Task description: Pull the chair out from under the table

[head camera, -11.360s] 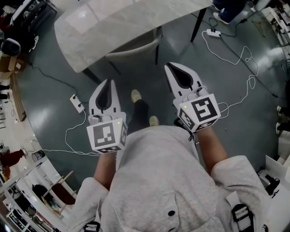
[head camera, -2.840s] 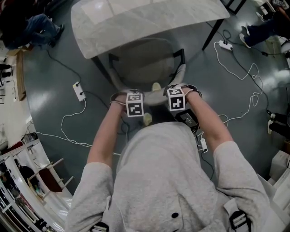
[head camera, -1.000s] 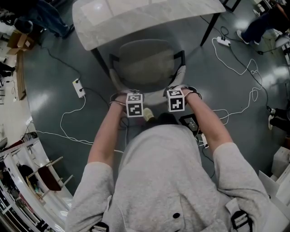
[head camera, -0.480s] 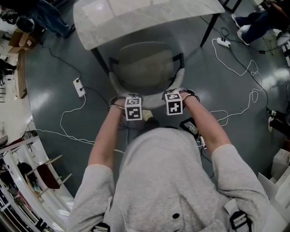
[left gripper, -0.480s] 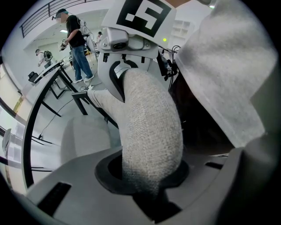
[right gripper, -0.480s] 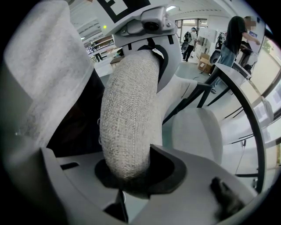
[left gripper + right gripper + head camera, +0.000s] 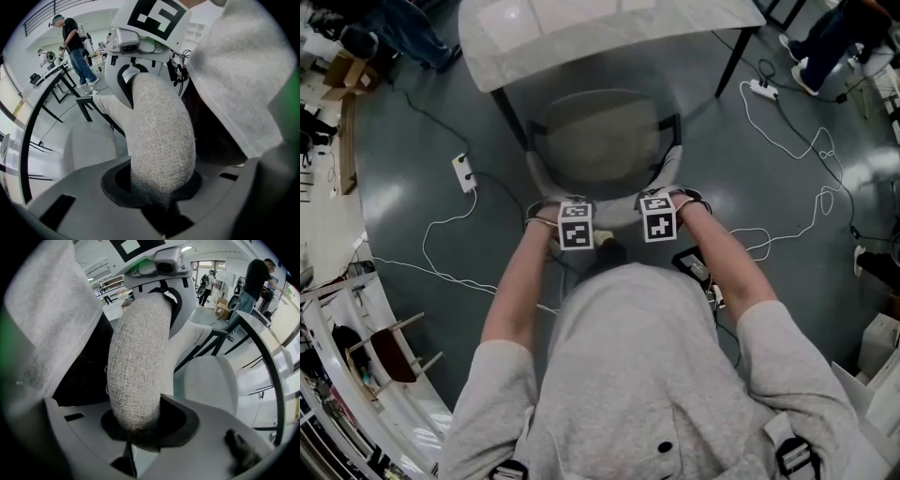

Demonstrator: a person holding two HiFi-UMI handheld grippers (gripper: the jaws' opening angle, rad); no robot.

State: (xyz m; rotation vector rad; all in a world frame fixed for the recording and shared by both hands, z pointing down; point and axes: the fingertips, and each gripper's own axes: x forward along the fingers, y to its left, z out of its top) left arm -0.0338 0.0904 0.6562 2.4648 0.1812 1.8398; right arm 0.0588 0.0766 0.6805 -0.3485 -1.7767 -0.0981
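The chair (image 7: 600, 141) stands on the floor (image 7: 403, 122) just in front of the bench (image 7: 609, 28). Its seat is almost wholly clear of the top, and only the seat's far edge meets the bench's near rim. The seat (image 7: 211, 380) is pale, smooth and rounded, like a shallow shell, and it rests on a thin dark frame (image 7: 670, 122). The backrest (image 7: 159, 140) is a thick padded roll in coarse, light grey woven cloth, bent into an arc around the rear of the seat.

The chair faces the bench, with its back toward the person. Its front-to-back line runs up the head view, and the arc of the backrest lies across it from left to right.

The left tongs (image 7: 157, 197) are clamped on the left part of that roll, whose cloth fills their dark padded notch. The right tongs (image 7: 140, 427) are clamped the same way on the right part. Both point steeply down, one beside the other on the rim.

The bench has a pale, marble-like top with rounded corners on slim black legs. The floor is dark grey and glossy, and white cables (image 7: 787, 122) trail over it.
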